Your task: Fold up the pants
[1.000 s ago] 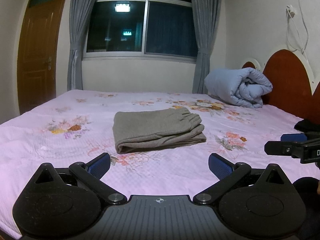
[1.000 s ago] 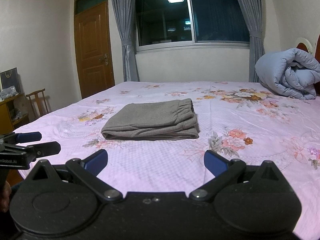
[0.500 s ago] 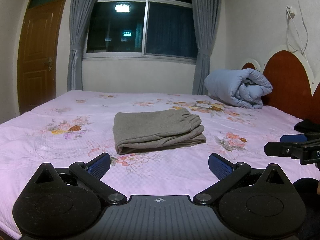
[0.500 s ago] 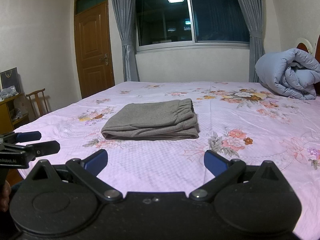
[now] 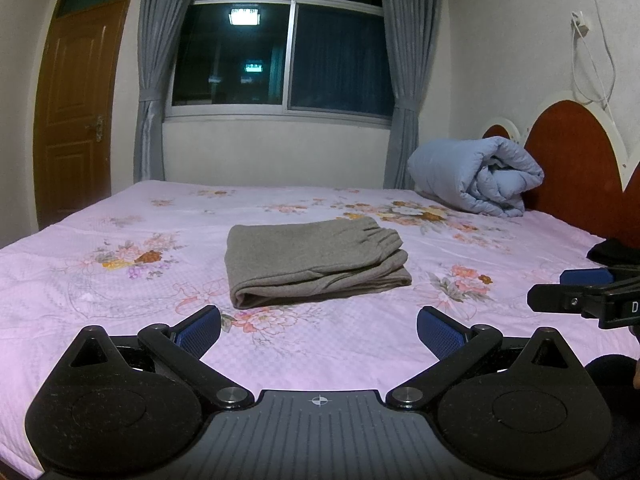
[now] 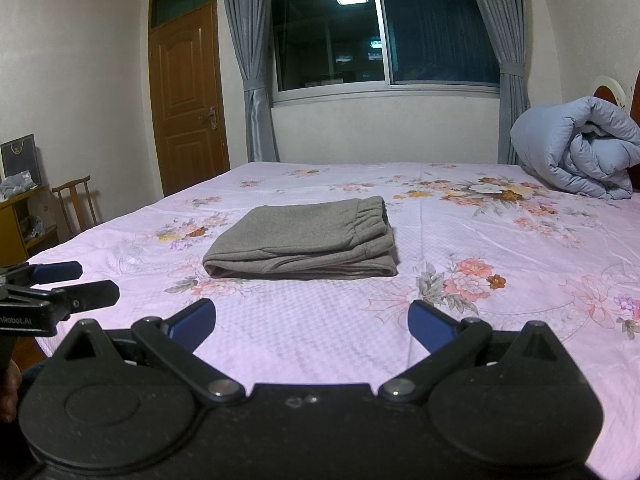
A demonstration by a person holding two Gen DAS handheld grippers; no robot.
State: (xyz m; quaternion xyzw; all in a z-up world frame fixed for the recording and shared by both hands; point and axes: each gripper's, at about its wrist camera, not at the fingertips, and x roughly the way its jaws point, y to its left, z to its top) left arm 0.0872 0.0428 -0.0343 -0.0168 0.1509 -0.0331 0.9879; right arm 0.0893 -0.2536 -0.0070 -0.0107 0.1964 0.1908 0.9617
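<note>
the grey pants [image 5: 316, 262] lie folded into a compact stack near the middle of the bed [image 5: 120, 304], on the pink flowered sheet, elastic waistband turned toward the headboard side. the left claw [image 5: 319, 330] is held low over the near edge of the bed with its blue pads spread wide and nothing between them. the right claw [image 6: 312, 324] hangs beside it, equally wide and equally bare; each shows at the edge of the other's view. both are well apart from the cloth.

judging from the neat stack, the folding looks done or nearly so, so most of the risk lies in touching it again. a claw that pinches only the top layer would peel the stack open. a pull from the near fold alone would drag the whole bundle across the sheet and skew its edges. the lower layers stick out a little at the waistband end; a pad catching there could tug one leg loose. the sheet itself is soft and wrinkled, so a low scoop might grab bedding along with the pants.

whether the far edge of the stack is squared up is hard to tell from this low angle. the rolled blue duvet [image 6: 576, 148] by the headboard sits far enough off to be no hindrance.
</note>
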